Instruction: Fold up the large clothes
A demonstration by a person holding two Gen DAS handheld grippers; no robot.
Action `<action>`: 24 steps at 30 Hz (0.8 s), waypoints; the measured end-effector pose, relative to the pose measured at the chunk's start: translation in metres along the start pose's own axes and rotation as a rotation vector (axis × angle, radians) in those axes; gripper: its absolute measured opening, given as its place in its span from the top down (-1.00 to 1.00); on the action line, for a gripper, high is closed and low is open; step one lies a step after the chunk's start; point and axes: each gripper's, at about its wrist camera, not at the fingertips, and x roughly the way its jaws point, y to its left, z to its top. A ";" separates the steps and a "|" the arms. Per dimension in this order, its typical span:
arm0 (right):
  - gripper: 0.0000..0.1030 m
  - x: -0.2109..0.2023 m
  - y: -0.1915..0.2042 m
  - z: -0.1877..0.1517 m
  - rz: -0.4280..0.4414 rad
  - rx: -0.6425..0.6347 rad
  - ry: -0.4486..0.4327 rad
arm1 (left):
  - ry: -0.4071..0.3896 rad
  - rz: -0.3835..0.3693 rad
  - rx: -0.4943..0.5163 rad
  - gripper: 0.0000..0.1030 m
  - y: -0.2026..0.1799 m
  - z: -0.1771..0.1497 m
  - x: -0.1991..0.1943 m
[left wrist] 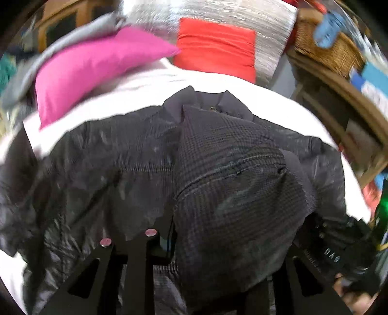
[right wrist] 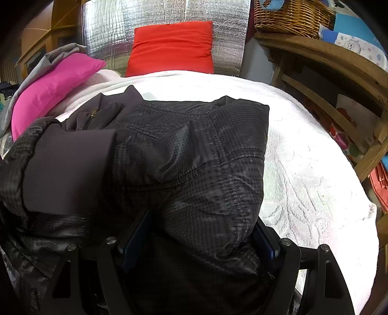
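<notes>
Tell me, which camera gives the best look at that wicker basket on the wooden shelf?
The right wrist view: the wicker basket is sharp there, its weave clear, on the wooden shelf, though its top is cut off. The left wrist view shows the same basket smeared by blur, near the edge.

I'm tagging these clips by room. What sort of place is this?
Probably a bedroom: a white textured bedspread, red and pink pillows at its head, and a woven wicker basket on wooden shelving.
</notes>
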 end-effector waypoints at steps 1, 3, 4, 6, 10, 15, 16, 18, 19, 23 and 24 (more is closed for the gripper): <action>-0.58 0.000 0.000 0.000 0.000 0.000 0.000 | 0.017 -0.027 -0.037 0.42 0.007 0.000 0.002; -0.58 0.000 0.000 0.000 0.000 0.000 0.000 | 0.044 -0.066 -0.100 0.42 0.017 -0.001 0.005; -0.58 0.000 0.000 0.000 0.000 0.000 0.001 | 0.062 -0.100 -0.143 0.42 0.024 -0.002 0.007; -0.58 0.000 0.000 0.000 0.000 0.001 0.001 | 0.091 -0.150 -0.224 0.42 0.038 -0.003 0.012; -0.58 0.000 0.000 0.000 0.002 0.001 0.001 | 0.128 -0.222 -0.338 0.43 0.057 -0.010 0.018; -0.58 0.001 0.001 0.000 0.003 0.002 0.002 | 0.148 -0.242 -0.351 0.37 0.064 -0.011 0.012; -0.58 0.001 0.001 0.000 0.004 0.004 0.003 | 0.155 -0.243 -0.342 0.29 0.065 -0.012 0.010; -0.58 0.002 -0.001 0.000 0.014 0.011 0.009 | 0.159 -0.235 -0.329 0.22 0.066 -0.014 0.006; -0.59 0.003 -0.002 0.001 0.019 0.014 0.012 | 0.159 -0.230 -0.326 0.17 0.068 -0.015 0.003; -0.59 0.005 -0.007 0.004 0.042 0.031 0.022 | 0.150 -0.235 -0.349 0.02 0.084 -0.017 -0.006; -0.59 0.005 -0.008 0.004 0.045 0.034 0.023 | 0.152 -0.243 -0.358 -0.04 0.088 -0.019 -0.009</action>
